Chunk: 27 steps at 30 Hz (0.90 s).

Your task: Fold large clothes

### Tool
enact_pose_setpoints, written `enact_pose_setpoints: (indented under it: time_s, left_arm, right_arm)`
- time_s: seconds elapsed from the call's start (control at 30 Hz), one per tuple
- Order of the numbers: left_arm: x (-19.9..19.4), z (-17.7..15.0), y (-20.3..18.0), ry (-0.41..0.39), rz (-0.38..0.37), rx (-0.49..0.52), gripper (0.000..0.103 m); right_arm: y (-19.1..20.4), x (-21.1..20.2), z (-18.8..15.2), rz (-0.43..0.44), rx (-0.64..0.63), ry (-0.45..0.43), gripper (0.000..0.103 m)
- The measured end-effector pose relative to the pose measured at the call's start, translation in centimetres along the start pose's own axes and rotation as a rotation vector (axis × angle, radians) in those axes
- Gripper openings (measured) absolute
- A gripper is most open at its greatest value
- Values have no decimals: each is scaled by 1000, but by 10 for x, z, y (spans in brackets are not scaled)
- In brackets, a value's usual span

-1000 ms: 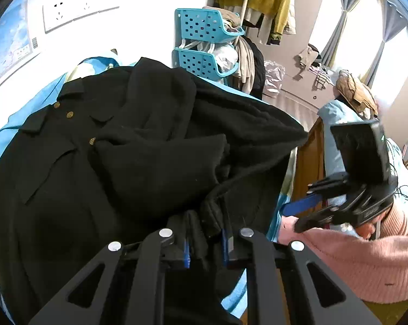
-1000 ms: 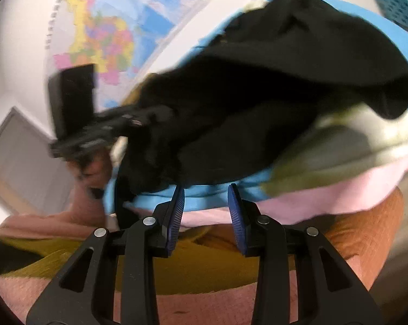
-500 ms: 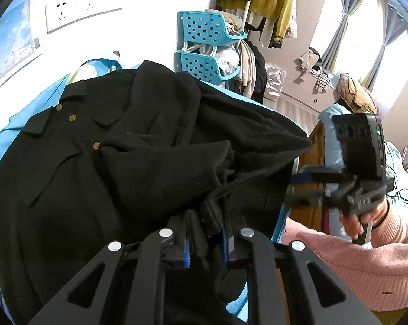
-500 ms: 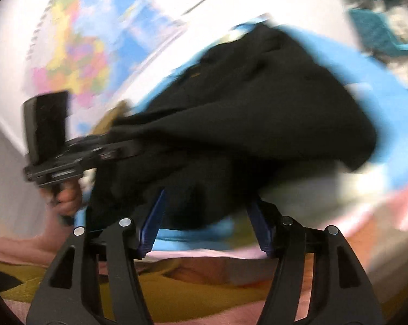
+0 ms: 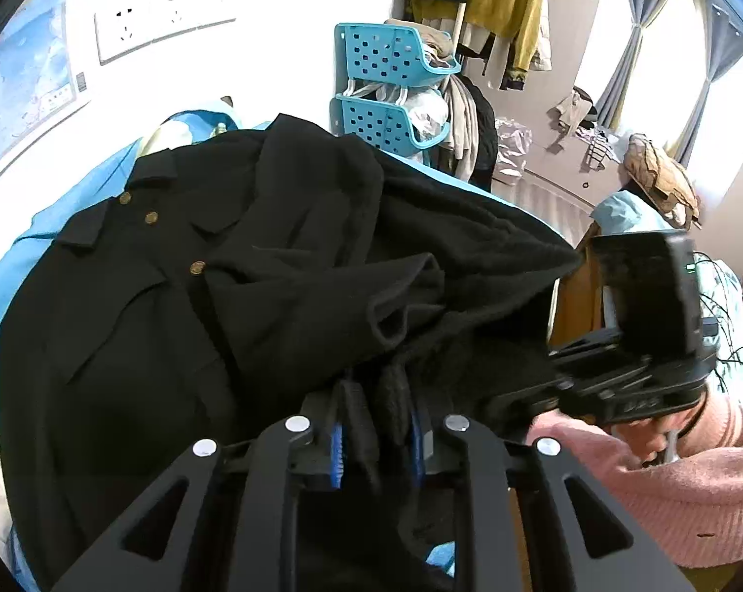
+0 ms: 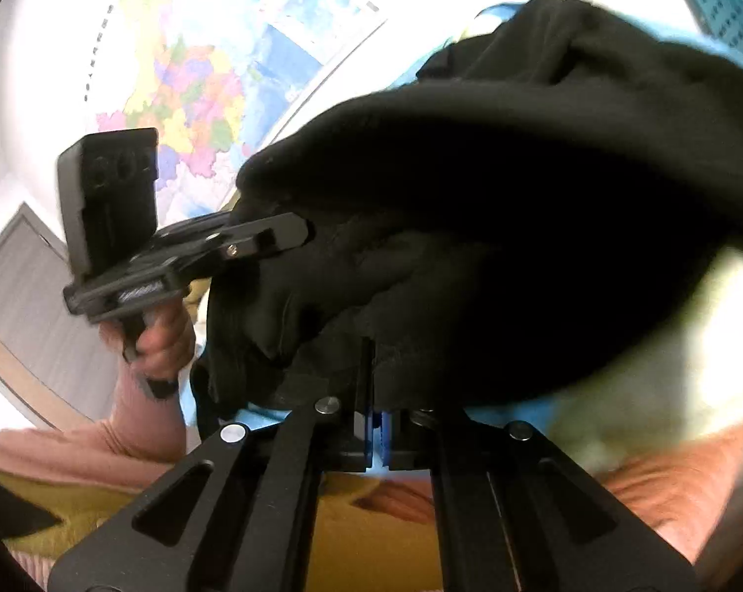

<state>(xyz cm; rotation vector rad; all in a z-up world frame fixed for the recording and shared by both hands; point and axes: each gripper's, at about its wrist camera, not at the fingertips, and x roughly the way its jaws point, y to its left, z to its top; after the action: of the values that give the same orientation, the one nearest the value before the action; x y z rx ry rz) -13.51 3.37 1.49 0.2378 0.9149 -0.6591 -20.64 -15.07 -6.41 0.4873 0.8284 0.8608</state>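
Roughly midway | black coat (image 5: pixel 184 296) on the bed (image 5: pixel 51 227), near side doubled over, bunched at 6 o'clock | left tool (image 5: pixel 376 436) easing apart, hem between | right tool (image 6: pixel 375 424) clenched on hem | squaring, further folds left

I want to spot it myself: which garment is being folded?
Find the blue bed sheet under the wall sockets. The black coat lies spread across it. Unlike the clothes hanging behind, it has brass buttons.
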Motion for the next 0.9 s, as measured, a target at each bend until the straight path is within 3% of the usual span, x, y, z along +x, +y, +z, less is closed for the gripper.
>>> enact_pose_setpoints:
  time_s: [0.23,0.37,0.4,0.47,0.5,0.53,0.57,0.63,0.73,0.8,0.83,0.9]
  left_arm:
    - [0,-4,-7,-13,48,38,30]
    - [22,-17,-18,40,56,70,47]
    - [21,-21,-20,34,41,79,58]
    - [13,-29,-21,38,-42,90,76]
    - [5,-35,-20,32,-79,100,79]
    - [-3,-42,-19,21,-93,116,79]
    - [-13,-48,-17,3,-83,132,80]
    - [-35,-57,-2,-40,-58,119,80]
    - [-69,-62,38,-116,-13,10,82]
    - [-81,-60,61,-140,92,-54,84]
    - [-81,-57,73,-131,159,-80,85]
    - [-73,-46,100,-92,281,-134,85]
  right_arm:
    - [18,-25,-6,-53,-75,40,2]
    - [9,-9,-7,-51,-26,115,3]
    - [13,-6,-6,-75,-51,129,3]
    - [19,-11,-2,-94,-99,135,17]
    - [21,-20,-1,-84,-131,167,27]
    - [24,-27,1,-78,-160,191,59]
    - [29,-37,4,-90,-210,195,67]
    - [39,-64,18,-122,-307,180,65]
    - [43,-107,40,-68,-391,90,63]
    - [47,-121,70,-60,-425,-8,69]
    - [44,-121,86,-92,-429,-46,81]
    - [37,-102,127,-162,-415,-76,82]
